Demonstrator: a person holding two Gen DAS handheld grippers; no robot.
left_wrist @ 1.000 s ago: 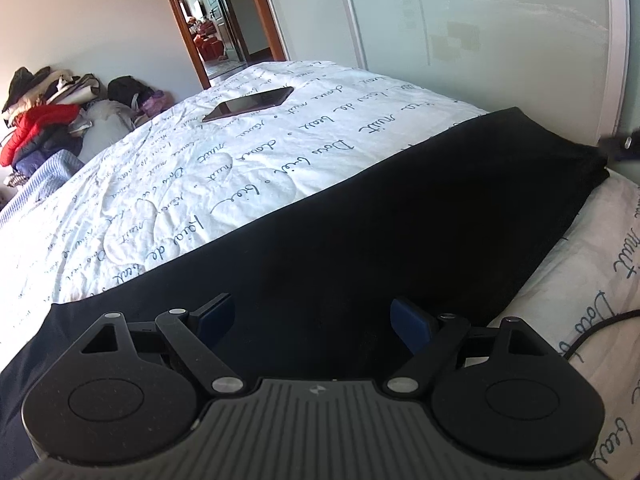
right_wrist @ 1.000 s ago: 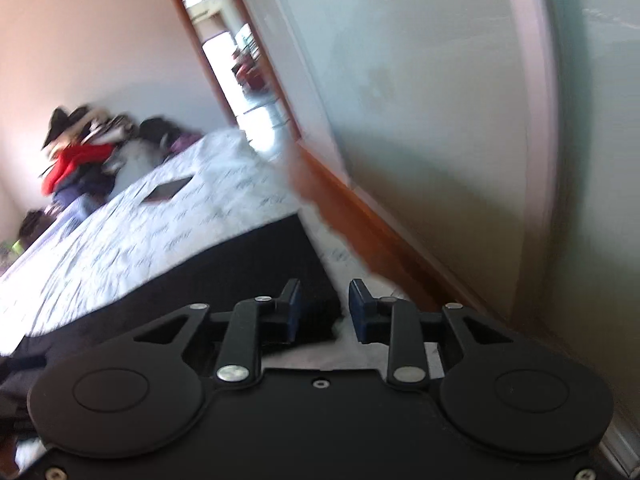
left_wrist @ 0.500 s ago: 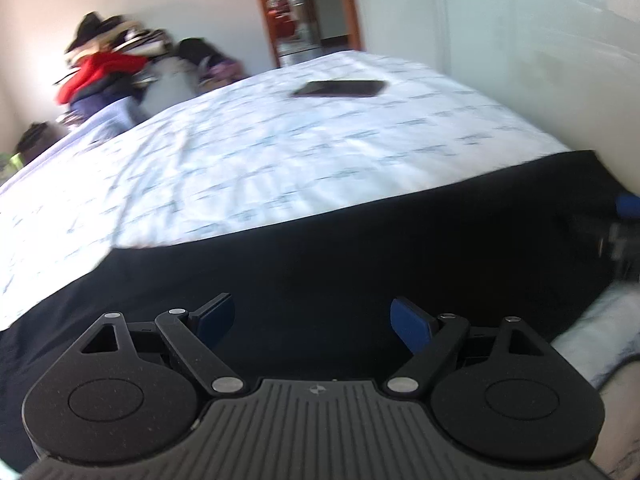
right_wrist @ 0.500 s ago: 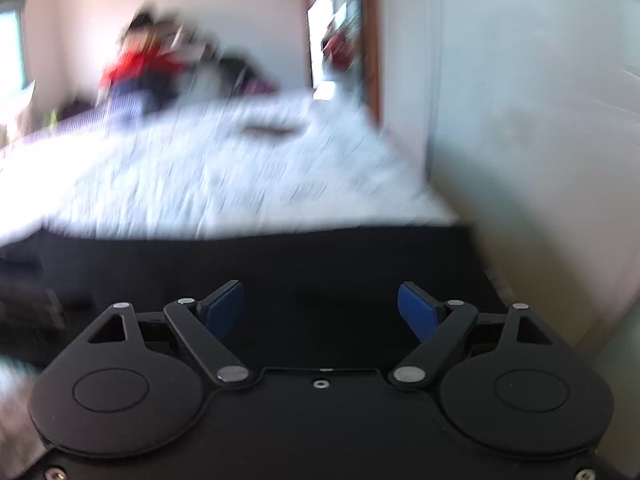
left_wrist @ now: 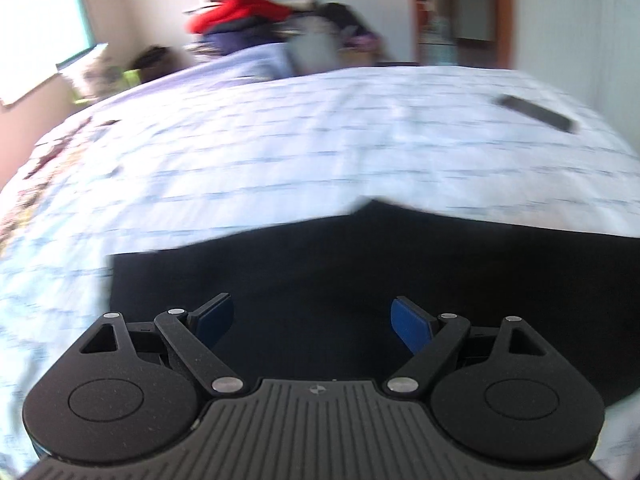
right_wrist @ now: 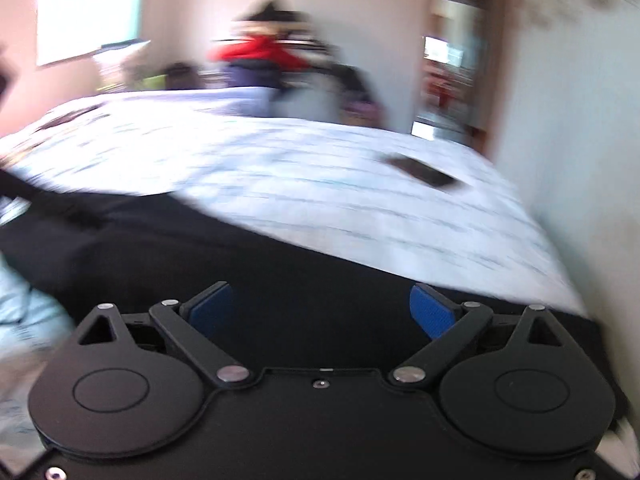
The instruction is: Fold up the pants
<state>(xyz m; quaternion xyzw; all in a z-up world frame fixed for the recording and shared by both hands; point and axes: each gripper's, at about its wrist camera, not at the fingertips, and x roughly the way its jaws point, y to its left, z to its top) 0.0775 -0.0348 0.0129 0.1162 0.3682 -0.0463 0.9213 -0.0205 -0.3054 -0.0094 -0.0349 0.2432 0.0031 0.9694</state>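
Black pants (left_wrist: 360, 280) lie flat on the bed (left_wrist: 280, 152), along its near edge, spread over the white script-printed cover. Left gripper (left_wrist: 312, 320) hangs over the pants, blue pads wide apart, nothing between them, only dark cloth below. Right gripper (right_wrist: 322, 312) also over the pants, jaws opening, pads already far apart, nothing clamped; cloth lies under them, contact cannot be told. Pants' left end shows a squared corner (left_wrist: 116, 258) on the bed cover. A dark flat phone (left_wrist: 536, 114) lies on the bed well beyond the pants, toward the far right side. Behind the bed, a pile of clothes (left_wrist: 240, 12) with a red piece on top, against the wall. Both views motion-blurred.
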